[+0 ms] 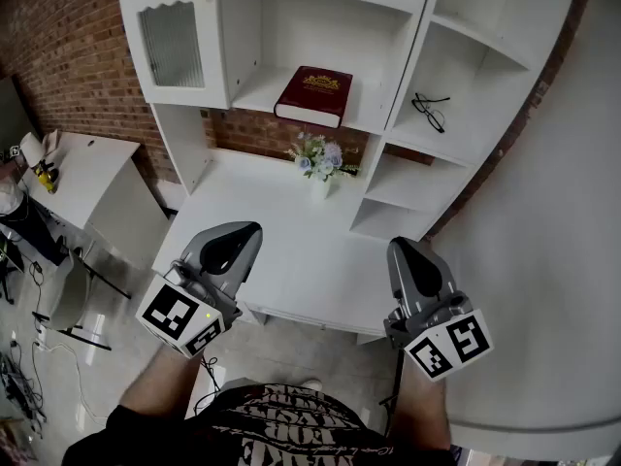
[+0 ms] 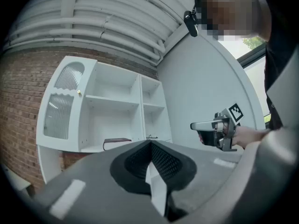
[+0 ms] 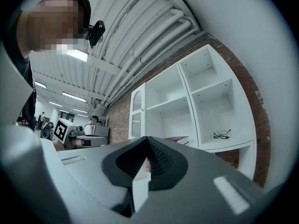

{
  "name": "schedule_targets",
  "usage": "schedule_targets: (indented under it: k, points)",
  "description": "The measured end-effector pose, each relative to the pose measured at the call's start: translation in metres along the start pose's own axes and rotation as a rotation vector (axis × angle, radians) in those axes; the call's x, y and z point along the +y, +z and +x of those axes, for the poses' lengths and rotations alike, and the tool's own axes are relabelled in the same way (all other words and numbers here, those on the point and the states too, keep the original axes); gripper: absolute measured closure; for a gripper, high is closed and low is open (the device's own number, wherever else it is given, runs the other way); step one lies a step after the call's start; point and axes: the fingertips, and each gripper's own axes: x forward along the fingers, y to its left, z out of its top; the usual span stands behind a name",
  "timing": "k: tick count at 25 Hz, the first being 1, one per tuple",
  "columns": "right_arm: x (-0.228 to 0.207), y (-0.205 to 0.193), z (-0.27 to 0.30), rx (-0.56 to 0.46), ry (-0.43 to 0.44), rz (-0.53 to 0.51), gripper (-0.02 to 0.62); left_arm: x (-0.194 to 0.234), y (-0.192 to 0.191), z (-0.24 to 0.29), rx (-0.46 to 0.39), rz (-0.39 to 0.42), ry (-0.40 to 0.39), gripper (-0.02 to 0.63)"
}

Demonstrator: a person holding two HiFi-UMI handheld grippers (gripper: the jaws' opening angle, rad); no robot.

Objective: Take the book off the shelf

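Observation:
A dark red book with gold print lies flat on the middle shelf of the white shelf unit. Its edge also shows in the left gripper view as the book and in the right gripper view as the book. My left gripper and right gripper are held low over the desk's front edge, well short of the book. Both point toward the shelves with jaws pressed together and nothing between them. The left gripper sees the right gripper to its right.
Black glasses lie on the right shelf. A small vase of flowers stands on the white desk below the book. A glass-door cabinet is at the upper left, another white table is at the left, and a pale curved wall is at the right.

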Motion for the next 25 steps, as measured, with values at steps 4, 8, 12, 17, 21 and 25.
schedule_targets:
  k: [4, 8, 12, 17, 21, 25]
  points:
    - [0.040, 0.003, 0.000, 0.001, -0.009, -0.004, 0.572, 0.011, 0.004, -0.042, 0.000, -0.007, 0.002, 0.606]
    - [0.086, 0.001, 0.011, 0.004, -0.004, 0.016, 0.572, 0.034, 0.004, -0.092, 0.008, -0.020, 0.023, 0.606]
    - [0.136, -0.005, 0.017, 0.001, -0.010, 0.043, 0.571, 0.053, -0.002, -0.146, 0.020, -0.033, 0.033, 0.606]
    - [0.188, -0.012, 0.013, 0.026, -0.042, 0.041, 0.572, 0.064, -0.005, -0.198, 0.015, -0.052, 0.013, 0.606]
    - [0.211, -0.009, 0.007, 0.035, -0.066, 0.024, 0.572, 0.068, 0.000, -0.217, -0.014, -0.056, -0.007, 0.606]
    - [0.221, -0.006, 0.008, 0.058, -0.065, 0.011, 0.572, 0.073, 0.001, -0.223, -0.037, -0.077, -0.013, 0.606]
